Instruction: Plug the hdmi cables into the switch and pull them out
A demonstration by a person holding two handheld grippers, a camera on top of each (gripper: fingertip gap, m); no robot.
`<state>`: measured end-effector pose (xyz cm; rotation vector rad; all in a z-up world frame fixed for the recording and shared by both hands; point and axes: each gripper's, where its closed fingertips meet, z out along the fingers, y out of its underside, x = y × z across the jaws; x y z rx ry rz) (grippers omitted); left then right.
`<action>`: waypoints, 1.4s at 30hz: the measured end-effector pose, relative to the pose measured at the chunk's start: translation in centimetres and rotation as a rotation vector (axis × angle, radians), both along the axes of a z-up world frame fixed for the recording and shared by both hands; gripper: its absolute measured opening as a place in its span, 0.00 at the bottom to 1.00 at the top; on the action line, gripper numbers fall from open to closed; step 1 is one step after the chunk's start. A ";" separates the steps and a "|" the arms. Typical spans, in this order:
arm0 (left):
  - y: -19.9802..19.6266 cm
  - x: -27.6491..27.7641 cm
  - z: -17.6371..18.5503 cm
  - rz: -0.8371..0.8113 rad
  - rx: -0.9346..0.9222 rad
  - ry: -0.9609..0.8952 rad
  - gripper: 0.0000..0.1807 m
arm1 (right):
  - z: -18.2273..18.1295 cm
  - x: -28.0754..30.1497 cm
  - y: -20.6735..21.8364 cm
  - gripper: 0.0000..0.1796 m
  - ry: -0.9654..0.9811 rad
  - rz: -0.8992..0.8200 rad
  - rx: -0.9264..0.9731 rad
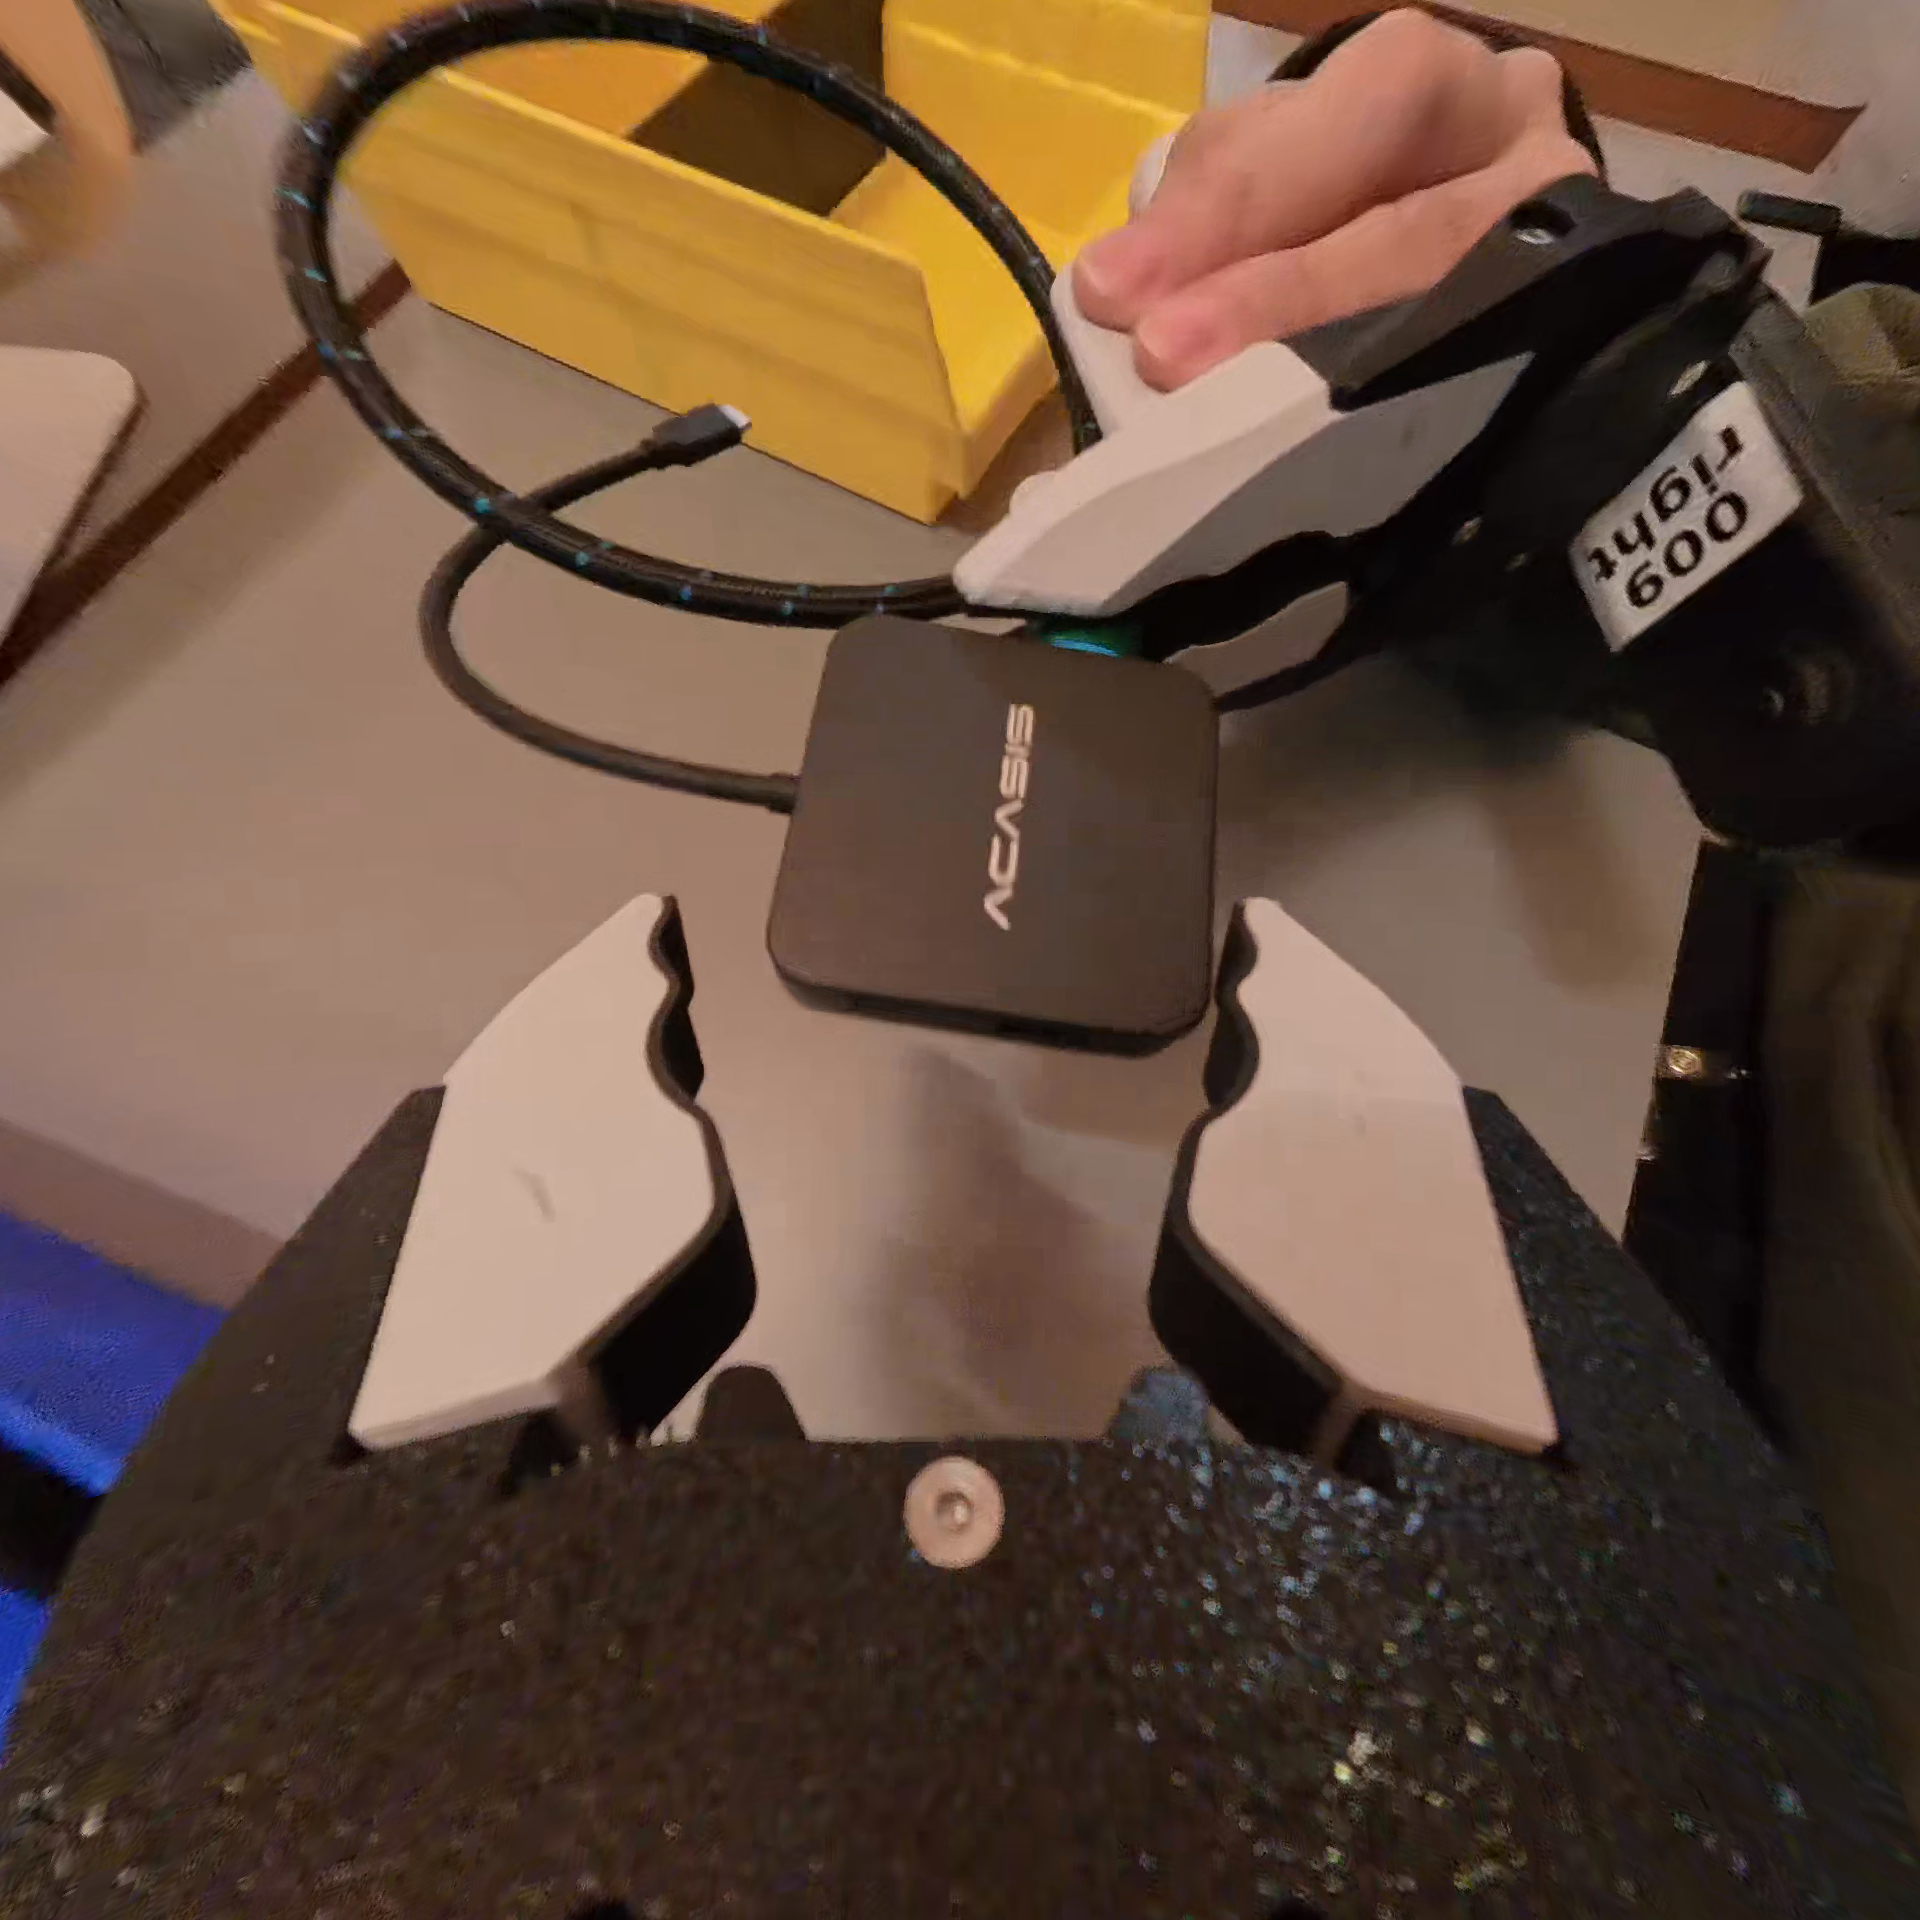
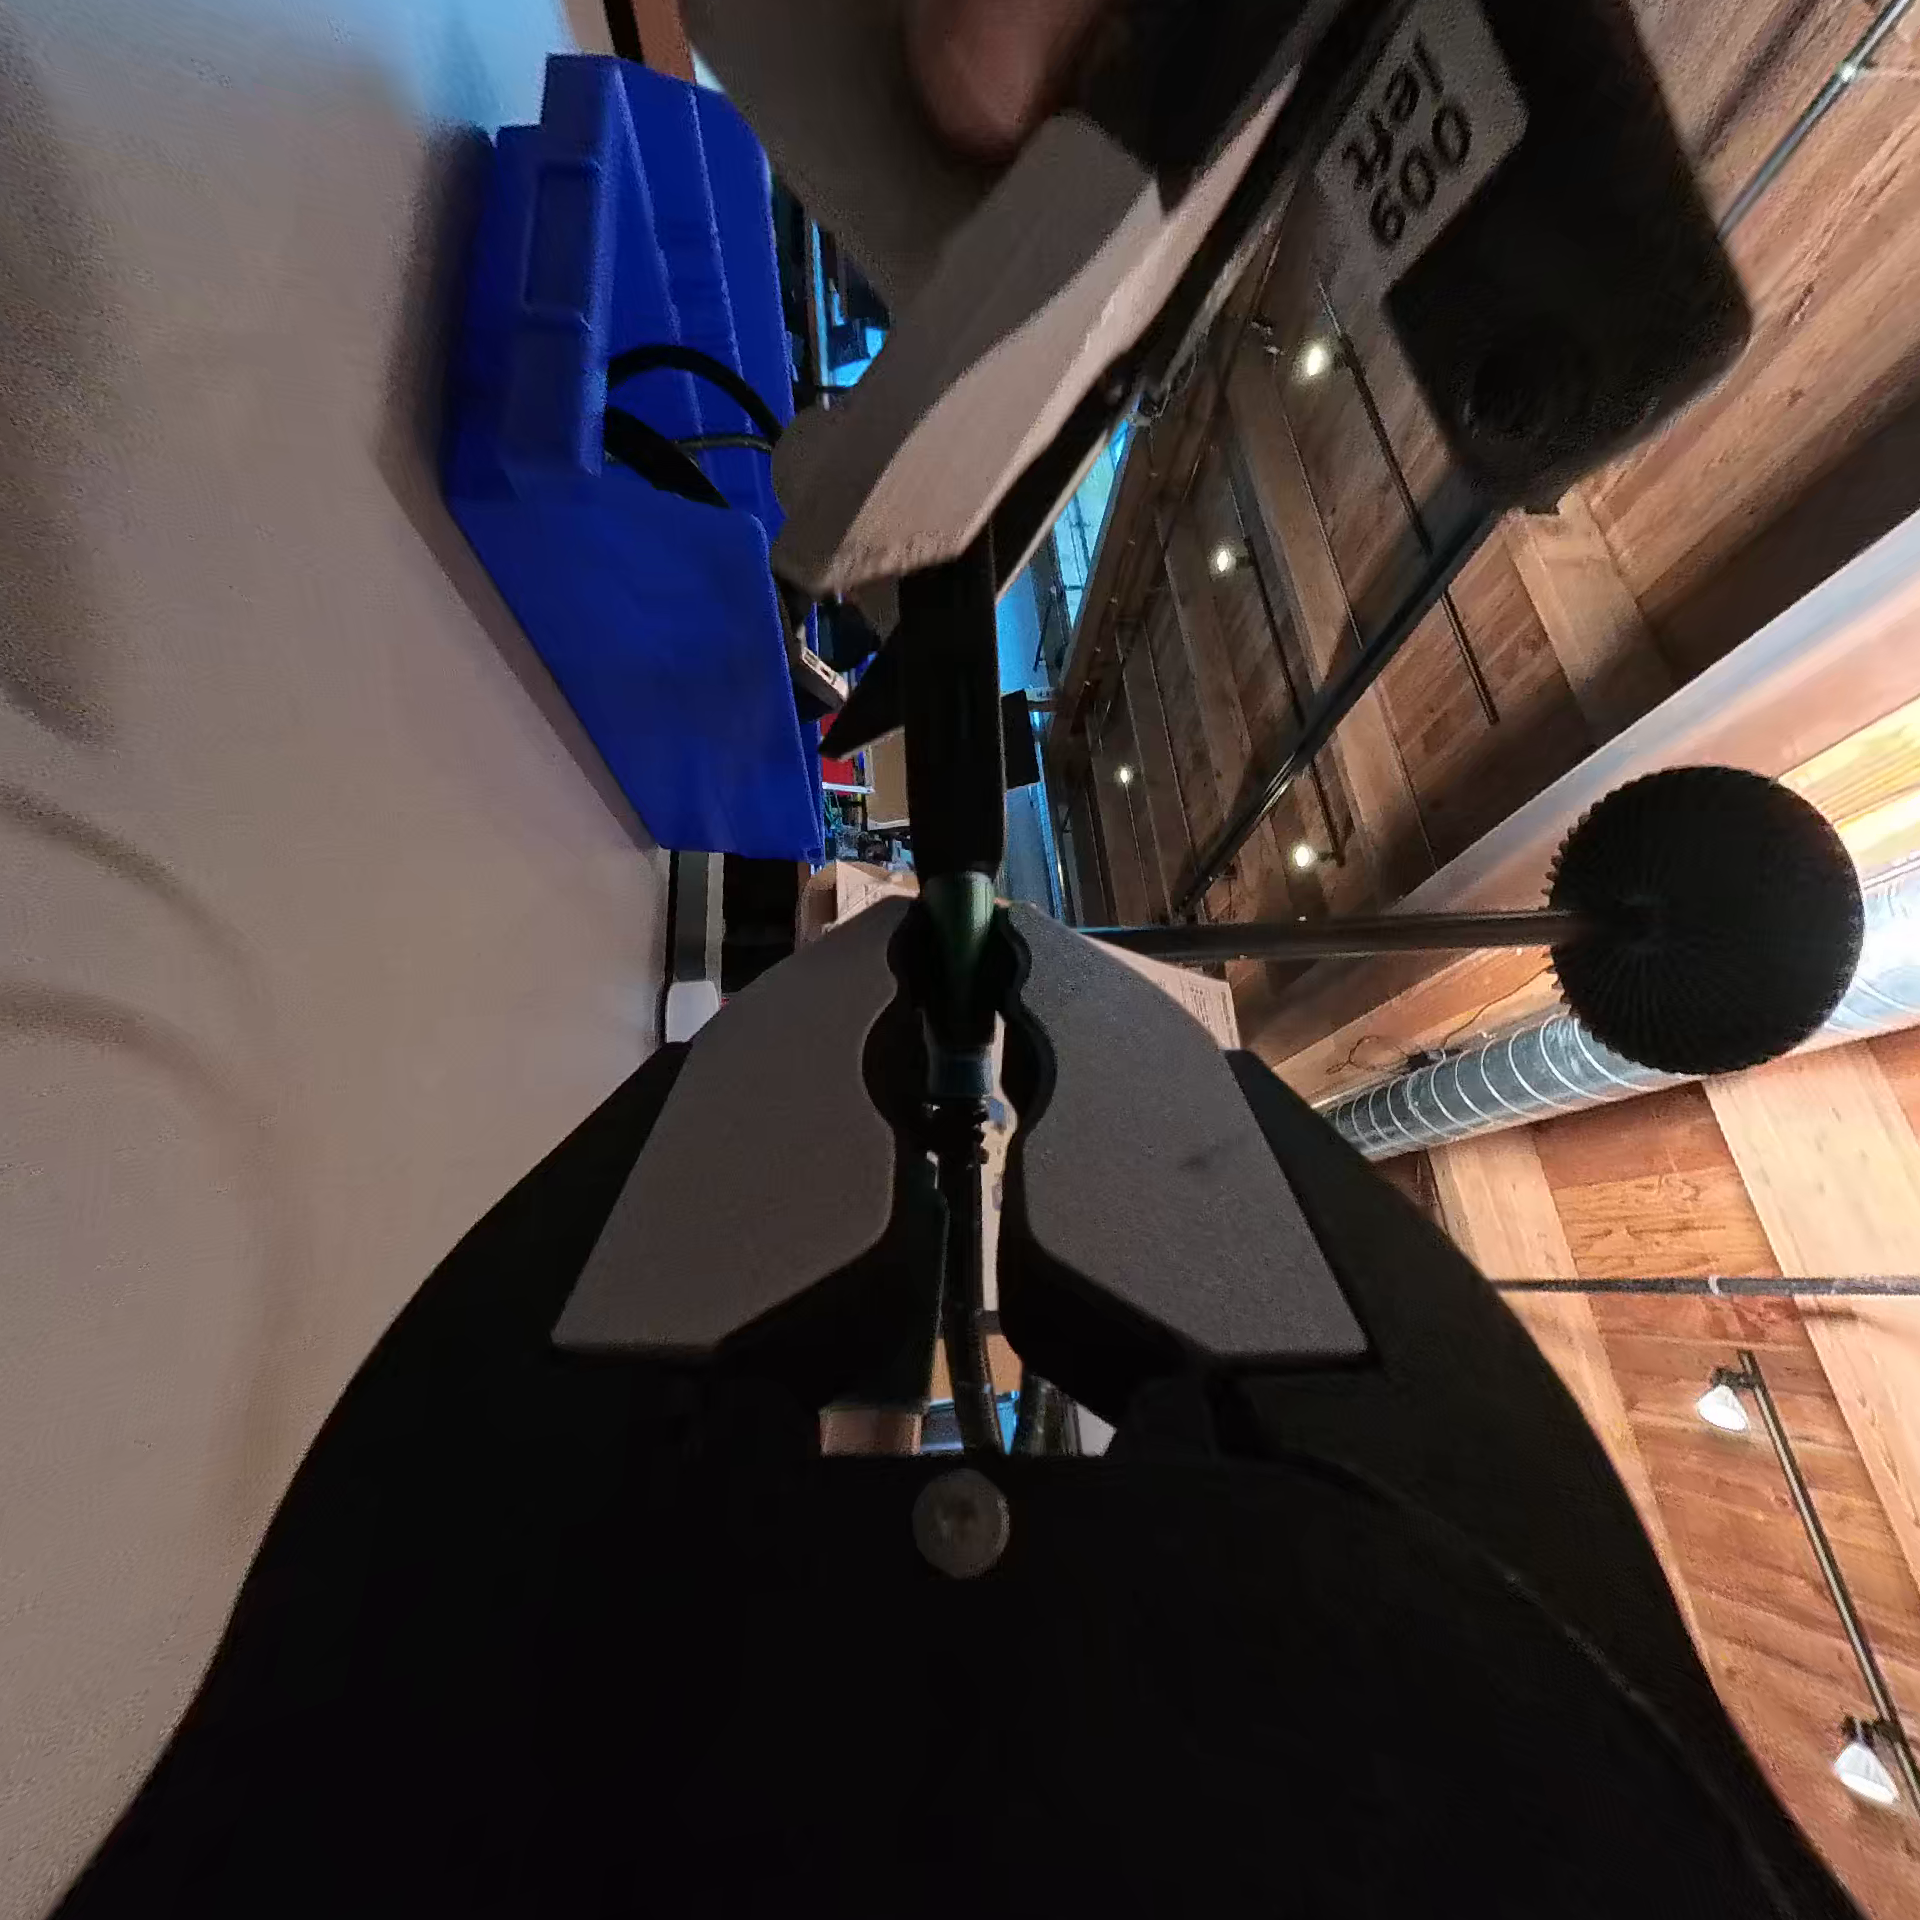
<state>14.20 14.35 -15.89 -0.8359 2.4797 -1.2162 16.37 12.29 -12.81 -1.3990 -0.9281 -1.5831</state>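
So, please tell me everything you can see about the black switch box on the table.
The switch is a flat, square box with rounded corners, matte black, with pale lettering on top. It lies flat on the light table. A thin black cable leaves its left side and ends in a free plug. At its far edge the right gripper holds a green-collared plug. Dark port openings show on its near edge, between the open fingers of the left gripper, which do not touch it.

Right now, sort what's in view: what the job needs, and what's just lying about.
In the job:
- black switch
- braided HDMI cable, its plug at the switch's far edge
- right gripper, shut on the plug
- left gripper, open, just short of the switch

Lying about:
- yellow bin
- blue bin
- switch's own lead, loose end on the table
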 end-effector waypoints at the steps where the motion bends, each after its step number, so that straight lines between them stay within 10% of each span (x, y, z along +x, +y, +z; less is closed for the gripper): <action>1: -0.3 0.0 -0.2 -0.014 -0.004 0.008 0.52 | -0.2 -0.2 0.2 0.06 -0.002 0.006 -0.015; 12: -1.2 0.6 -1.4 -0.006 -0.031 -0.059 0.47 | -1.6 0.0 0.3 0.07 0.063 0.032 -0.073; 25: -0.8 -0.1 -2.2 -0.079 0.075 -0.209 0.47 | -0.8 -3.2 -2.6 0.25 1.158 0.315 -0.188; 42: -2.1 -1.7 -3.6 -0.189 0.231 -0.275 0.47 | -5.3 -5.3 -1.9 0.11 1.318 0.231 -0.391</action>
